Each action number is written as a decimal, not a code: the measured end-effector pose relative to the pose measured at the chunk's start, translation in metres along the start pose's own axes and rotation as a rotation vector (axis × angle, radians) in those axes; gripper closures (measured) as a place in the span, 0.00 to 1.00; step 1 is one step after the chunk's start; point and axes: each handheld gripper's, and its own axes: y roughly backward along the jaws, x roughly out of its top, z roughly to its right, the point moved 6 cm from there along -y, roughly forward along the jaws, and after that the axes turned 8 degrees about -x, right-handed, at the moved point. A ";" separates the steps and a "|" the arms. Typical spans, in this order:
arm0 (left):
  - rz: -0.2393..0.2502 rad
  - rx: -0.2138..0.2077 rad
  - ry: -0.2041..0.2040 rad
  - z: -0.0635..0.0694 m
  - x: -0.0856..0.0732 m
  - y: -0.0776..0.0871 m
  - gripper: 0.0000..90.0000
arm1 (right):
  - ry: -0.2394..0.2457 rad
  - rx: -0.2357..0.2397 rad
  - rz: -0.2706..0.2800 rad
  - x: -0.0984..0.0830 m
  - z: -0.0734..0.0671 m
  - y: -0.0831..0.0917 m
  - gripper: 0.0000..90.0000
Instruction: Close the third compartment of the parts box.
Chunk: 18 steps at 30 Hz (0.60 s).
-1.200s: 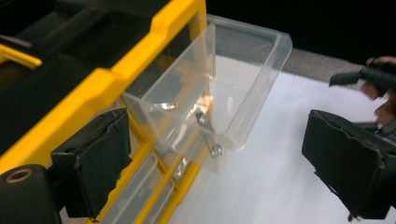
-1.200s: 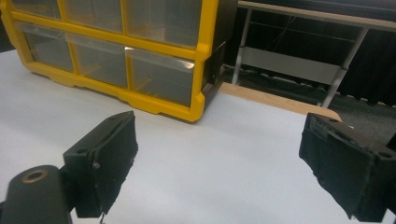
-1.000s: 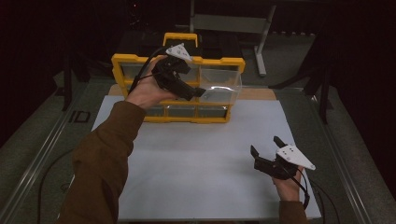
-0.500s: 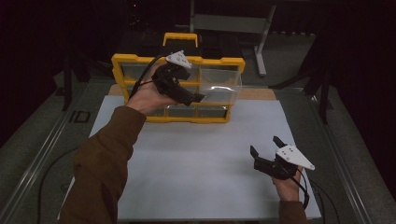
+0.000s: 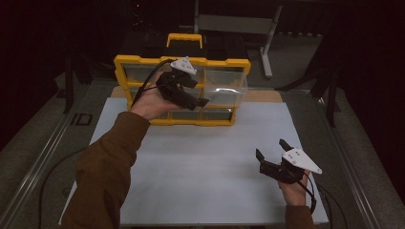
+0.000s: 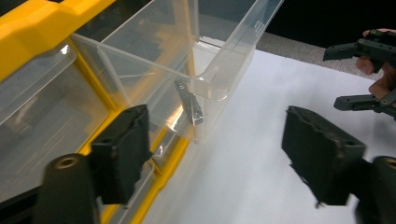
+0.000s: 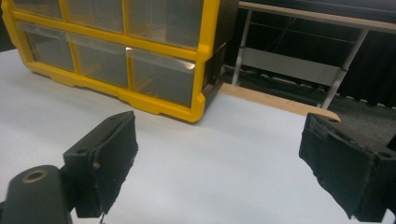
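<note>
My left claw (image 6: 215, 154) has just been closing but grips nothing, its jaws apart before the clear drawer (image 6: 205, 60) pulled out of the yellow cabinet (image 5: 143, 62); my right claw (image 5: 272, 155) hovers wide open, empty, above the white tabletop (image 5: 200, 162)

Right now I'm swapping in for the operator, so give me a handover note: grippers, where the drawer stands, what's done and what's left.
Left gripper: open at the pulled-out clear plastic drawer, jaws just been closing, nothing between them.
Right gripper: open, empty, over the white table sheet.
Yellow-framed drawer cabinet stands at the sheet's far edge; one right-hand drawer sticks out, with what looks like a small metal piece inside.
Done: drawer pulled out.
Left, probably: grip the drawer and handle it.
</note>
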 end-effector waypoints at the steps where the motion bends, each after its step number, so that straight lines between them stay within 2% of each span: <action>1: 0.001 -0.003 0.001 0.000 0.000 0.000 0.34 | 0.002 -0.001 0.001 0.000 0.000 0.000 0.12; 5: -0.003 -0.028 0.005 0.000 -0.003 -0.002 0.47 | 0.002 0.002 0.003 0.001 -0.001 0.001 0.12; 8: -0.007 -0.026 0.015 -0.002 -0.006 -0.002 0.58 | 0.002 0.000 0.004 0.001 0.000 0.001 0.12; 13: 0.009 -0.056 0.034 -0.004 -0.009 -0.001 0.74 | 0.003 -0.001 0.002 0.001 0.000 0.001 0.12; 18: 0.012 -0.070 0.034 -0.003 -0.010 -0.003 0.85 | 0.005 0.001 0.001 0.001 -0.001 0.001 0.12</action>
